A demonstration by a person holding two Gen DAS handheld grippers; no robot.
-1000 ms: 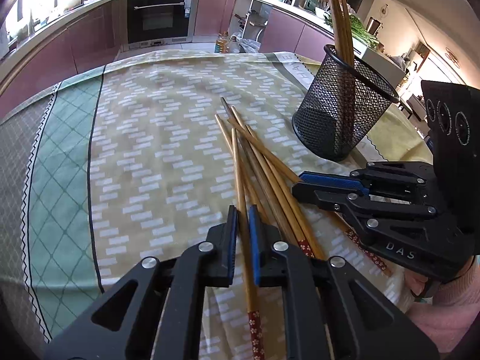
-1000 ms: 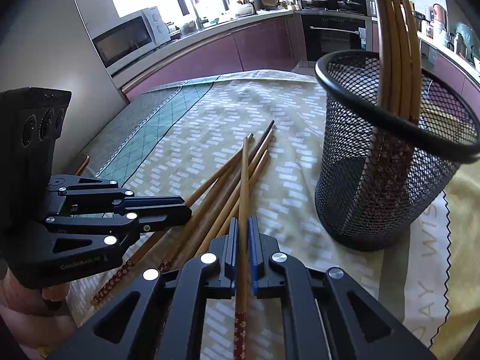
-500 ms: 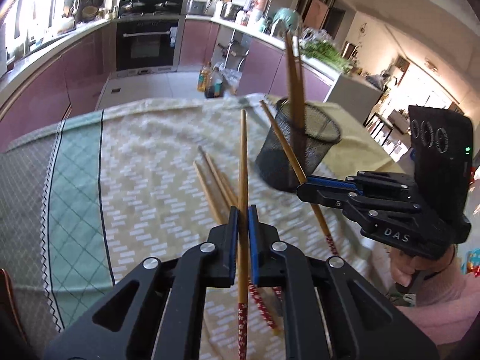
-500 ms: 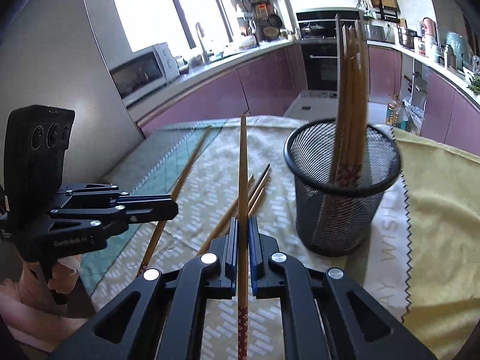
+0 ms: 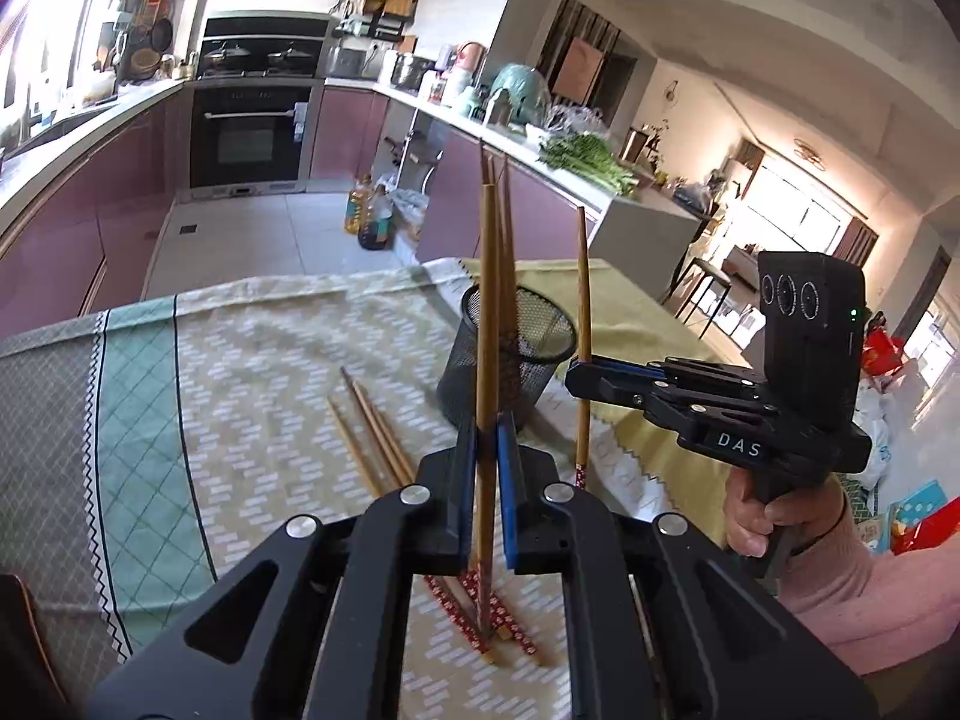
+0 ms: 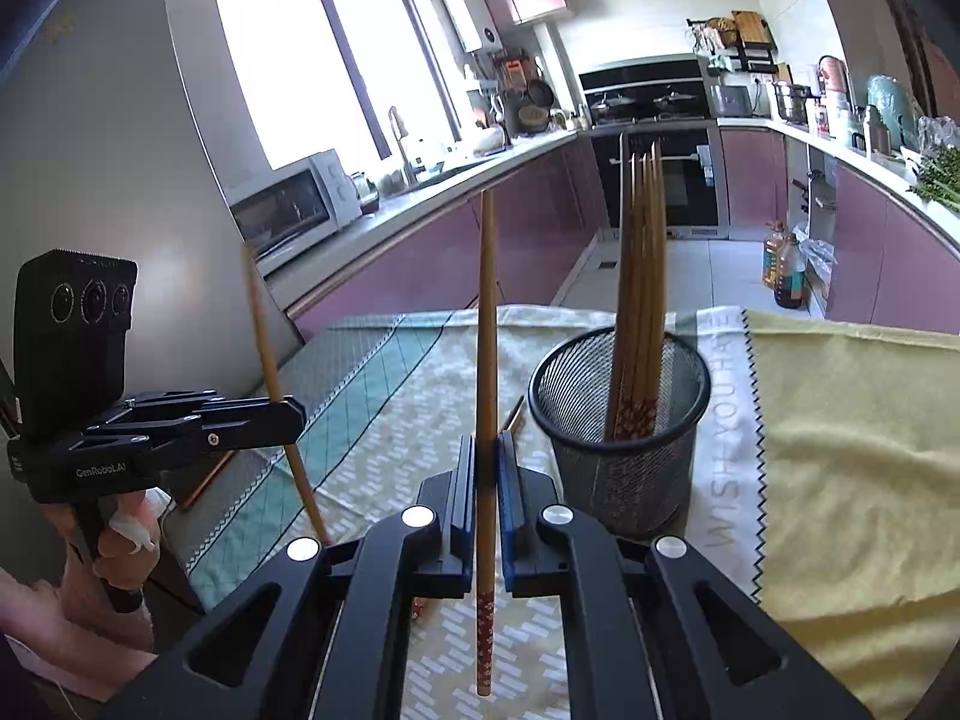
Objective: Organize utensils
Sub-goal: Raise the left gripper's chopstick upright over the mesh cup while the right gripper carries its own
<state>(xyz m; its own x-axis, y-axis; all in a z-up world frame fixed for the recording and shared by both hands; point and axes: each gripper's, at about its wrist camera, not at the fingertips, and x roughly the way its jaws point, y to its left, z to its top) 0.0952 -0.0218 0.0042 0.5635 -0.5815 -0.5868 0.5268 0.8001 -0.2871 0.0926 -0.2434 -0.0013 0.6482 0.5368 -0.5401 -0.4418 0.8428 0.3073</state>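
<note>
Here, a table is covered by a patterned tablecloth (image 5: 252, 360), with a yellow cloth (image 6: 852, 420) laid over its far side. A black mesh holder (image 6: 624, 468) is stood where the two cloths meet, and a bundle of chopsticks (image 6: 642, 276) is kept upright in it. Loose chopsticks (image 5: 372, 426) are left lying on the tablecloth near the holder. One chopstick (image 5: 487, 324) is clamped upright by the closed left gripper (image 5: 487, 462). Another chopstick (image 6: 487, 336) is pinched upright by the closed right gripper (image 6: 487, 474), just beside the holder and above the cloth.
</note>
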